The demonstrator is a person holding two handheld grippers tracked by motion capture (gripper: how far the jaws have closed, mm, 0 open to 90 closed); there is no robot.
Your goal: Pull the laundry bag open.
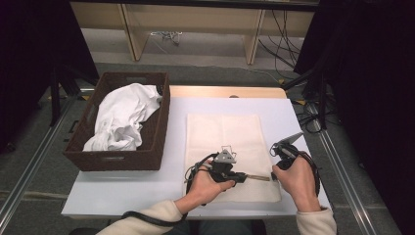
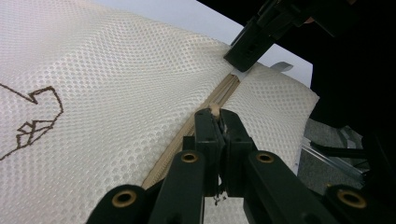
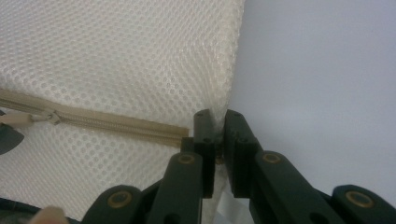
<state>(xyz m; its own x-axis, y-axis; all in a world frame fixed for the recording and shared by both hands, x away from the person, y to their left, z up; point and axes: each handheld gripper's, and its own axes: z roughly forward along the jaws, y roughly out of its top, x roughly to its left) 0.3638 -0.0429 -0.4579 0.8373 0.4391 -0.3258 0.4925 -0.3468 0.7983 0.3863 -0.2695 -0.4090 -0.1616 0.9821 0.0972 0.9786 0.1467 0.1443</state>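
A cream mesh laundry bag [image 1: 222, 134] lies flat on the white table [image 1: 147, 181], and a tan zipper [image 3: 116, 123] runs along its near end. My left gripper [image 2: 218, 114] is shut on the zipper's pull tab, pinched between its black jaws. In the high view the left gripper [image 1: 244, 177] points right along the zipper [image 1: 258, 177]. My right gripper [image 3: 215, 116] is shut on the bag's mesh edge at the end of the zipper. From the left gripper view the right gripper [image 2: 247, 51] grips the far end of the zipper line. The zipper slider [image 3: 50, 116] sits close to the left jaws.
A dark wicker basket [image 1: 117, 159] with crumpled white cloth [image 1: 122, 117] stands on the table's left side. Beyond the bag's right edge lies bare table [image 3: 327, 84]. Wooden frame legs and cables are on the floor behind.
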